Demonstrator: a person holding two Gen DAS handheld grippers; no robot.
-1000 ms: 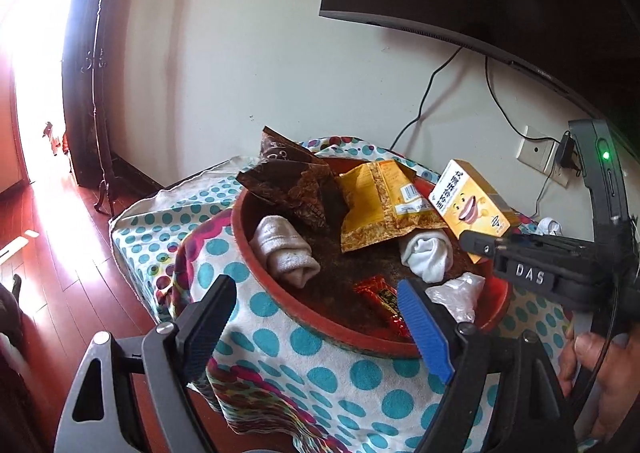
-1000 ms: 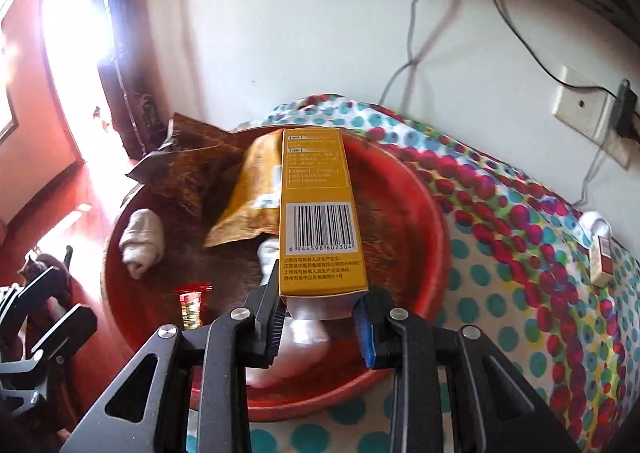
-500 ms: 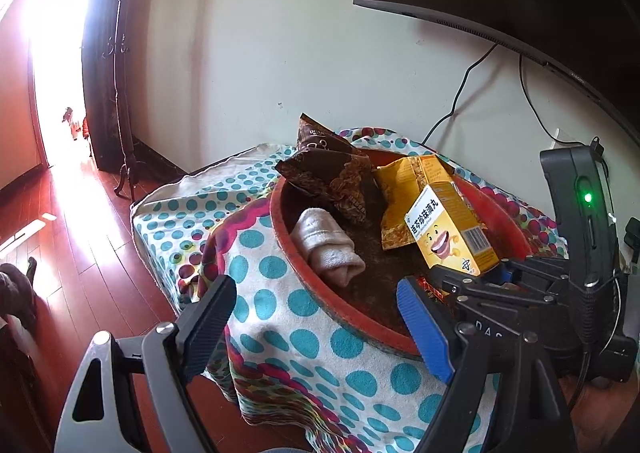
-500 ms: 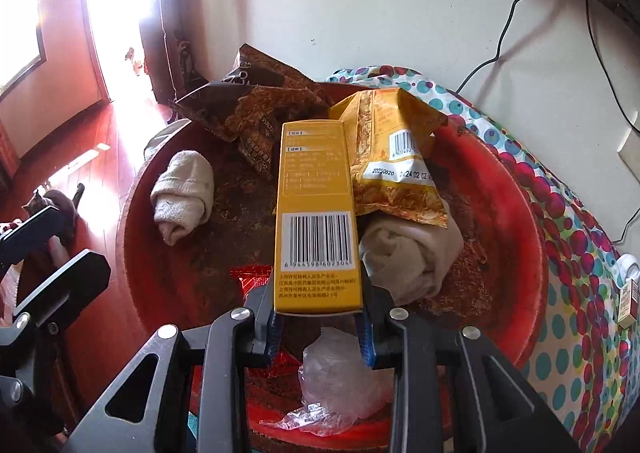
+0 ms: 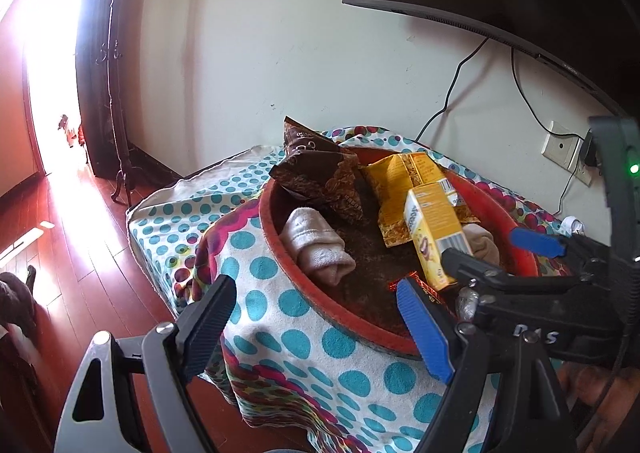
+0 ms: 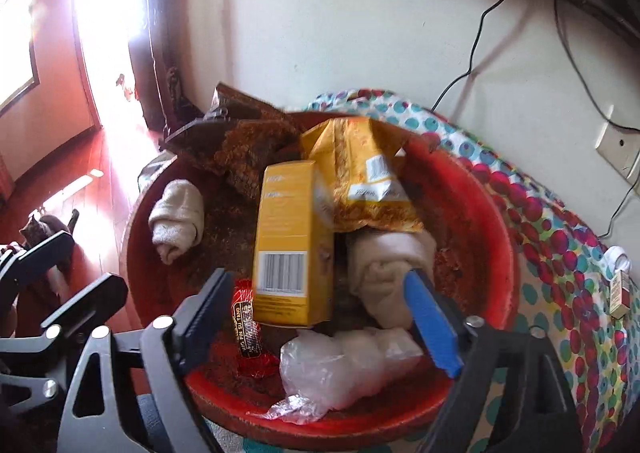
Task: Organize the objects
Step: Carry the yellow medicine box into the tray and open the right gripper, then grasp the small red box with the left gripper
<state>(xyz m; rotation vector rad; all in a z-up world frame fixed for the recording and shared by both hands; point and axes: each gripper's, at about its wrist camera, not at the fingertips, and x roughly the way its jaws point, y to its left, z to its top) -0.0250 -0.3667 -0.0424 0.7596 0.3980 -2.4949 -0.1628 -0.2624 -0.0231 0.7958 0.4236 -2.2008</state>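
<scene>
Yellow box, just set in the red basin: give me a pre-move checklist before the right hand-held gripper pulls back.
1. Right hand-held gripper open, clear of the yellow box: ok.
2. Box inside the red basin: ok.
3. Box settled flat: not ok, it leans on the yellow packet.
4. Rolled sock clear of the blue finger: cannot tell.
5. Left hand-held gripper open, empty: ok.
</scene>
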